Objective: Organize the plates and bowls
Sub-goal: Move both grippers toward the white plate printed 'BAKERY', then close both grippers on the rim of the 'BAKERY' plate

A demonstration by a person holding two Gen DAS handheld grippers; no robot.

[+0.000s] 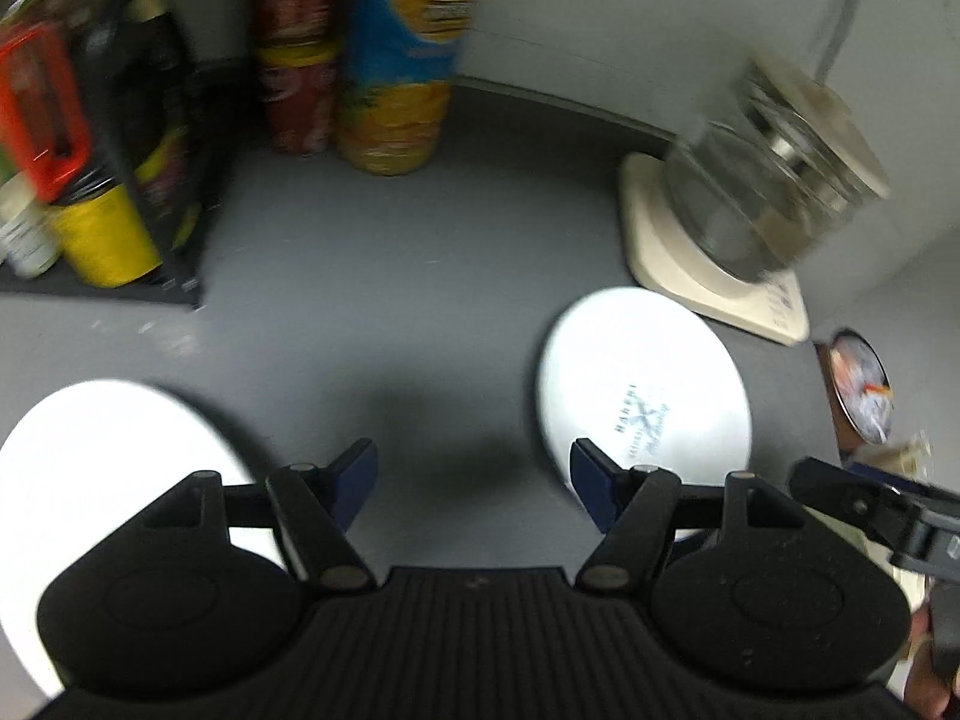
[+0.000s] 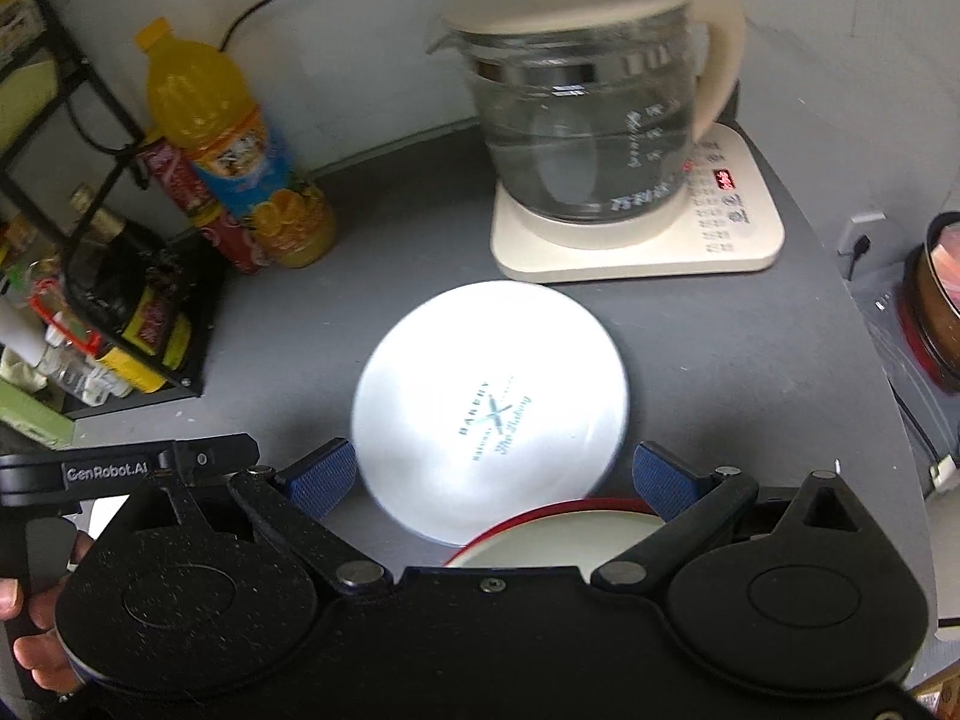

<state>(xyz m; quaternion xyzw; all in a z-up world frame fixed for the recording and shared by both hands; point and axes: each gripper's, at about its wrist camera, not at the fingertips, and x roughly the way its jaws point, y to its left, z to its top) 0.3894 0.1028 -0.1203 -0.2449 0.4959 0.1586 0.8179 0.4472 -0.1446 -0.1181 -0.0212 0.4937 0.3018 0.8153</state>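
A white plate with blue printed lettering (image 2: 489, 405) lies on the grey counter and also shows in the left wrist view (image 1: 645, 384). A red-rimmed bowl (image 2: 558, 531) sits under my right gripper (image 2: 489, 471), which is open, its blue pads either side of the plate's near edge. My left gripper (image 1: 474, 480) is open and empty above bare counter. A second white plate (image 1: 114, 468) lies under its left side. The right gripper's body (image 1: 870, 510) shows at the right edge of the left wrist view.
A glass kettle on a cream base (image 2: 600, 120) stands behind the printed plate. An orange juice bottle (image 2: 234, 150) and red cans (image 2: 198, 204) stand at the back left beside a black rack of condiments (image 2: 108, 300). A brown pot (image 2: 942, 300) sits far right.
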